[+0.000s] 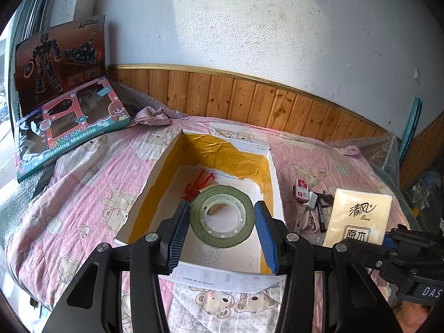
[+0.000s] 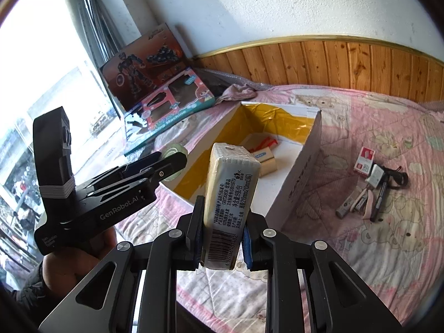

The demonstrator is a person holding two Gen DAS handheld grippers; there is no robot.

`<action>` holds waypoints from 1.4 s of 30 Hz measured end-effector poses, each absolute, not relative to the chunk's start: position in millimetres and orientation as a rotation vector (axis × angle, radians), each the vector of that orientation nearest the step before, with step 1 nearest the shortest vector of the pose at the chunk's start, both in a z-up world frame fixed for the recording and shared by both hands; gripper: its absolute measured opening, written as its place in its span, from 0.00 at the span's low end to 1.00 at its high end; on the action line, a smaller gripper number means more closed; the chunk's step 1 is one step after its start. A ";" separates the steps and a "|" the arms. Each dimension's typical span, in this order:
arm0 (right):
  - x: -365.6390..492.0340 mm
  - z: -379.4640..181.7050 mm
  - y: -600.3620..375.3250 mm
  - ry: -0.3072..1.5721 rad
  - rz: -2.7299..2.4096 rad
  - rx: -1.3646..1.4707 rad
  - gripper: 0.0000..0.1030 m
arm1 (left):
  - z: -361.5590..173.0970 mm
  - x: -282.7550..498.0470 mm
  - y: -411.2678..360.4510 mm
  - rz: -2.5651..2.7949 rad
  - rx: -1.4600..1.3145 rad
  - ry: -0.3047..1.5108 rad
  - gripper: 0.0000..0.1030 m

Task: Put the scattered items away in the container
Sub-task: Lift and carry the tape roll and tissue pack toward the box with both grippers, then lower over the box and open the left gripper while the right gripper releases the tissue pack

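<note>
A: Start at the left gripper [image 1: 222, 223]. What has it got?

B: Its blue ribbed fingers [image 1: 177, 230] sit wide apart, flanking a green roll of tape with a white plastic core [image 1: 222, 216]. The roll hangs over the open white cardboard box lined with yellow foil [image 1: 158, 166]. I can't tell whether the pads press the roll or it has just been let go.

A: And the right gripper [image 2: 220, 227]?

B: Closed tight on a cream plastic-wrapped pack of tissues [image 2: 230, 188], held upright, barcode end down between the jaws. It hovers at the box's near corner, toward five o'clock from the box centre.

A: What's already inside?

B: A red-orange twisted cord [image 1: 198, 184] at the far end, about twelve o'clock from the roll, and in the right wrist view a small gold-coloured carton [image 2: 265, 159] beside it.

A: What's left out?

B: On the pink bear-print quilt [image 1: 83, 183], at three o'clock from the box: a small red and white carton [image 2: 365, 159], a black marker pen [image 2: 380, 197] and other small bits I can't identify.

A: Risks?

B: The two tools are close; in the right wrist view the left one crosses at nine o'clock. If both reach in together, they may knock. The tall pack is gripped only at its bottom end, so it could tip, catch the wall and land on the quilt.
</note>
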State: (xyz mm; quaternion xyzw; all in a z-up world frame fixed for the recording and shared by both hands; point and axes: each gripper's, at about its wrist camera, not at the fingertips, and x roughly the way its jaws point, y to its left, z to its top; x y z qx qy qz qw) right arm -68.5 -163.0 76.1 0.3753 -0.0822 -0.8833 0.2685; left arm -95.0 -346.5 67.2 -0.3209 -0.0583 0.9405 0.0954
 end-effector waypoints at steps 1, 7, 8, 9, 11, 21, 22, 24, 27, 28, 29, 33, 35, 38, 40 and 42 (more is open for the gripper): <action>-71.3 76.7 -164.5 -0.221 -2.380 1.012 0.23 | 66.8 -97.6 -347.4 2.790 -0.954 -0.168 0.47; -89.1 77.2 -172.7 -0.213 -2.369 1.016 0.23 | 63.4 -110.1 -356.0 2.794 -0.979 -0.176 0.47; -92.2 77.3 -173.8 -0.213 -2.367 1.018 0.23 | 63.0 -111.5 -357.2 2.794 -0.983 -0.176 0.47; -95.0 77.8 -174.9 -0.214 -2.364 1.018 0.23 | 62.5 -113.2 -358.7 2.792 -0.987 -0.180 0.47; -100.6 79.9 -177.3 -0.206 -2.364 1.013 0.23 | 61.3 -116.2 -362.5 2.791 -0.996 -0.196 0.47; -128.6 84.1 -181.7 -0.196 -2.358 1.013 0.23 | 55.8 -136.4 -382.1 2.747 -1.044 -0.339 0.47; -131.8 83.6 -182.0 -0.194 -2.359 1.015 0.23 | 54.3 -138.5 -384.0 2.743 -1.052 -0.353 0.47; -138.6 81.9 -182.3 -0.197 -2.356 1.023 0.23 | 51.9 -141.2 -385.2 2.745 -1.063 -0.356 0.47; -149.0 79.0 -183.9 -0.196 -2.349 1.041 0.23 | 49.4 -143.9 -385.3 2.743 -1.073 -0.349 0.47; -151.9 78.1 -184.6 -0.194 -2.348 1.045 0.23 | 48.4 -145.1 -385.3 2.740 -1.076 -0.348 0.47; -154.8 77.4 -185.4 -0.189 -2.348 1.048 0.23 | 47.3 -146.2 -385.5 2.737 -1.081 -0.350 0.47; -167.1 75.8 -188.1 -0.168 -2.347 1.059 0.23 | 41.8 -152.0 -387.2 2.727 -1.098 -0.355 0.47; -173.7 75.0 -189.5 -0.160 -2.347 1.066 0.23 | 38.8 -155.1 -387.3 2.720 -1.110 -0.352 0.47; -184.6 74.3 -191.8 -0.145 -2.350 1.077 0.23 | 36.4 -159.3 -386.5 2.711 -1.115 -0.348 0.47; -192.1 73.0 -193.7 -0.134 -2.349 1.088 0.23 | 35.8 -161.7 -385.7 2.704 -1.115 -0.346 0.47; -199.6 71.3 -196.2 -0.121 -2.349 1.098 0.23 | 35.2 -163.4 -384.6 2.693 -1.115 -0.347 0.47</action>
